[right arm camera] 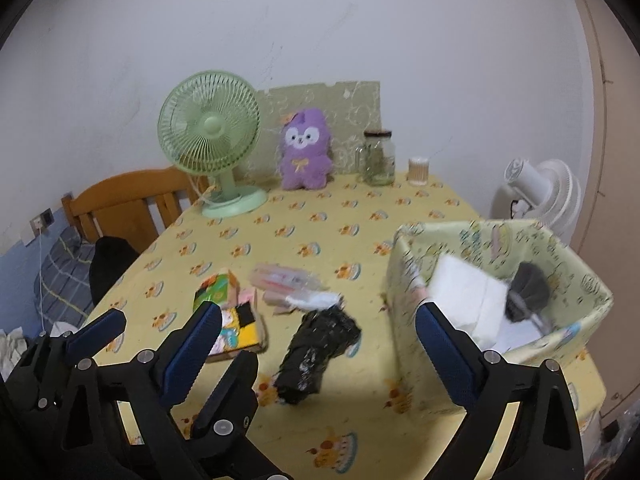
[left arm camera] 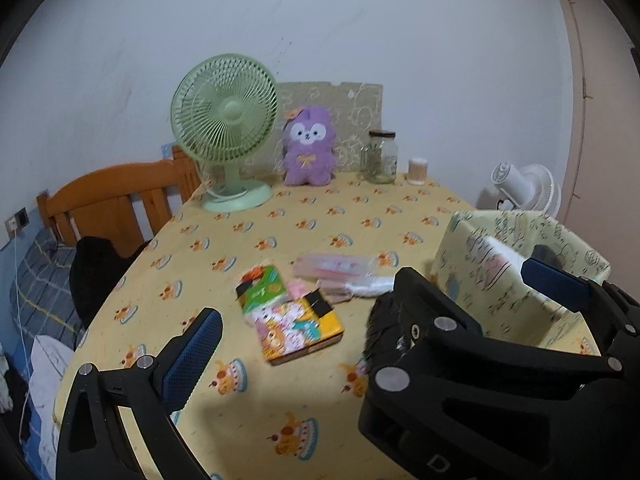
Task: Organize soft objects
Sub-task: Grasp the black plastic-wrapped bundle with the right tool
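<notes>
Black crumpled bundle [right arm camera: 316,350], lower centre on the worktop [right arm camera: 360,216] beside the fabric bin [right arm camera: 576,276], appears light and yielding, best pinched mid-body; left tongs [left arm camera: 376,316] and right tongs [right arm camera: 318,320] both gape, empty.

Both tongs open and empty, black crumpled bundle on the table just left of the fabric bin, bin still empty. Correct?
Not quite: the bin isn't empty. The right wrist view shows white folded material and a dark grey item inside it. The rest holds: the left tongs and right tongs are open and empty, and the black bundle lies on the table just left of the bin.
</notes>
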`<state>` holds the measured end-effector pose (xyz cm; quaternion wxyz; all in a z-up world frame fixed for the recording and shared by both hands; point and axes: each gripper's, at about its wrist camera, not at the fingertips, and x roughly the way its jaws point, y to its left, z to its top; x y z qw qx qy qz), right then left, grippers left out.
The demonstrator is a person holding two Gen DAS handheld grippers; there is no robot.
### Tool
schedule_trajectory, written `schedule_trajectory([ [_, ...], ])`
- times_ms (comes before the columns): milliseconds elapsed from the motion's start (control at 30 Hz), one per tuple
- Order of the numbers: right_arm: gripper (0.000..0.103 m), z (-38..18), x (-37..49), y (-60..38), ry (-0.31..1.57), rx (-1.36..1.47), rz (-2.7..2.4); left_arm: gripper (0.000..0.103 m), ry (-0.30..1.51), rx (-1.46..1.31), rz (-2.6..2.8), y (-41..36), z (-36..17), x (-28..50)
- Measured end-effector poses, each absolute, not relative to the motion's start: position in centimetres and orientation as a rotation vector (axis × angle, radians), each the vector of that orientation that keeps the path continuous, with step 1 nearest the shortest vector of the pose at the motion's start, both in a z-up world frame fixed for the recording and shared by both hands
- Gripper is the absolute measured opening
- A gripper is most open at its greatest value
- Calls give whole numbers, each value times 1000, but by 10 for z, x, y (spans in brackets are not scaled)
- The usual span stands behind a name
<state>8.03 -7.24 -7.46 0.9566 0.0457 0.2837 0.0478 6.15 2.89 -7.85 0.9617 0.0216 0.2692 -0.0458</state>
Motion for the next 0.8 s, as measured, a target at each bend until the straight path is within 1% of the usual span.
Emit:
schedule_trajectory([
  [200,94,-91,85,-60,610,76,101,102,581,43,-69,39,-93,66],
  [267,89,-95,87,-58,624,78,106,101,596,44,-58,41,-99,69],
  [333,86,-102,91,-55,642,78,109,101,607,44,-54,43,-104,71],
  [500,82,-116,100,-50,681,69,110,101,642,40,-46,47,-117,80],
  [533,79,-119,101,-49,686,67,112,101,648,39,-45,47,-119,81],
  [567,73,-121,103,-49,692,64,119,101,653,38,-45,47,-121,82],
  [633,69,-129,110,-48,722,63,137,101,673,38,-44,47,-128,86],
  [800,68,-142,119,-48,767,60,144,101,716,28,-44,46,-140,95],
])
